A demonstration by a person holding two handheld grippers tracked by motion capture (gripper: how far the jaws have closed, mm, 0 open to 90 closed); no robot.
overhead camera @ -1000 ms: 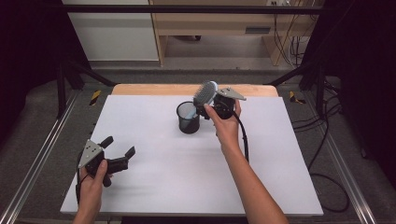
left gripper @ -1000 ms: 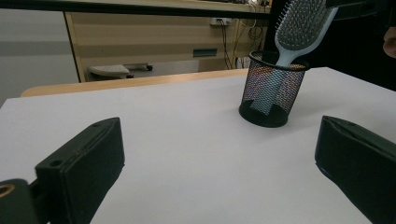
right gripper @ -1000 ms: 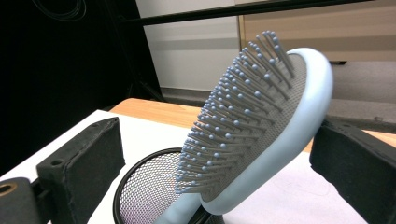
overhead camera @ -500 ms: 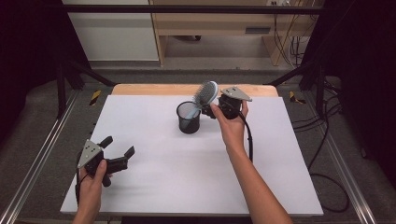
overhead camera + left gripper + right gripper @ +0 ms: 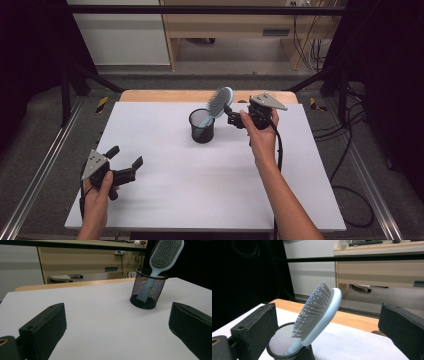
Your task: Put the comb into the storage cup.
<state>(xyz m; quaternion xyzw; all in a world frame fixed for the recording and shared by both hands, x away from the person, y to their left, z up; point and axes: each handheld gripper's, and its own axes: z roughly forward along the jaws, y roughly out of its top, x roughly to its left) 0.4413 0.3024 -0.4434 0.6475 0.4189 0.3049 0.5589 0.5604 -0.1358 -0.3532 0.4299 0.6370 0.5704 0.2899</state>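
1. Looking down from the high view, we see the hairbrush [image 5: 218,102] standing handle-down in the black mesh cup [image 5: 202,127], just above the middle of the frame on the white table [image 5: 200,200]; its head leans toward the upper right, over the cup's rim.
2. We hold the right gripper [image 5: 231,116] just to the right of the brush head, jaws apart and not touching it — in the right gripper view the head [image 5: 318,312] sits between the two black jaws with clear gaps on both sides. We judge this placing suits either closing on the head or drawing off after a release.
3. We rest the left gripper [image 5: 126,165] at the lower left of the high view, jaws spread wide and holding nothing, well apart from the cup — parked, we think, out of the way.
4. In the left gripper view the cup [image 5: 148,290] stands at the upper right, the handle showing through the mesh.
5. We find no brand, label or legible writing on the brush, cup or grippers.
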